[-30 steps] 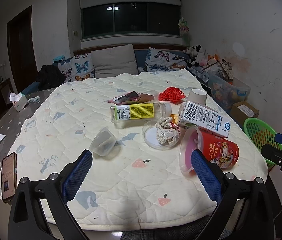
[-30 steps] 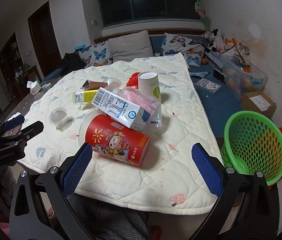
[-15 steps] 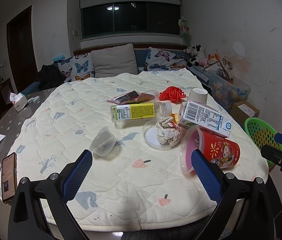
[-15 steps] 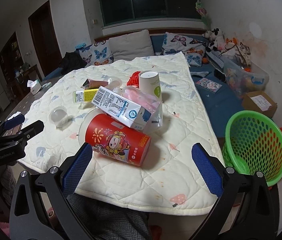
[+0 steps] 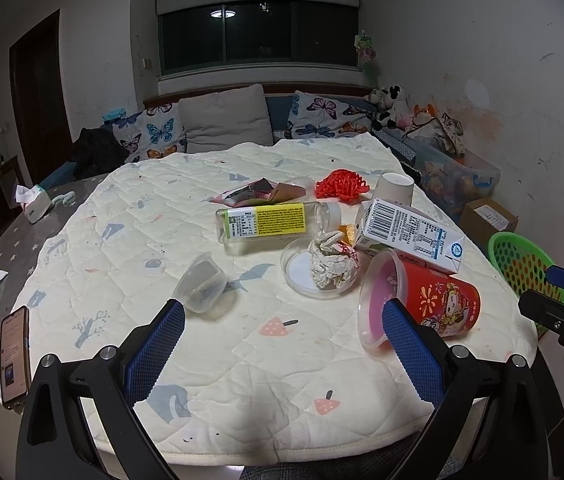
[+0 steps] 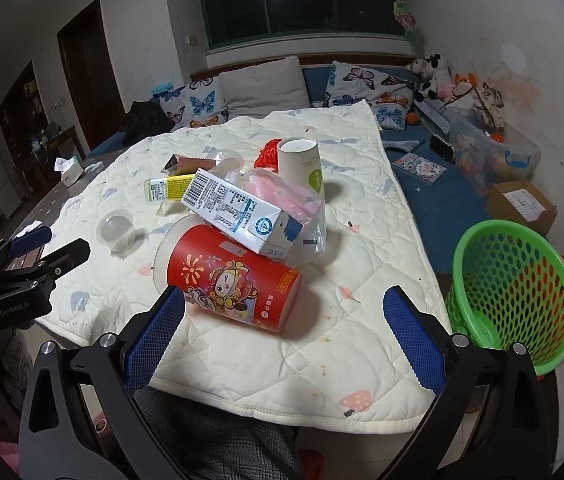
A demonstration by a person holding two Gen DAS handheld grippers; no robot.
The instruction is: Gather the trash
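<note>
Quilted table (image 5: 242,360), red cup (image 5: 433,304), carton (image 5: 409,232), bottle (image 5: 266,224)

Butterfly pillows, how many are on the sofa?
2 clearly: one pillow left of the grey cushion, one right of it. A smaller one lower right may be another.

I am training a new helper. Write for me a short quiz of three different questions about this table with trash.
1. True or false: the red printed paper tub lies on its side.
2. What rests on top of that tub? A) the white milk carton with a barcode B) the clear bottle with a yellow label C) the green plastic basket
3. Fill in: the crumpled white paper ball sits in a clear round ____.

Key: 1 true; 2 A; 3 dish. The left gripper and the right gripper are both open and hold nothing.
</note>
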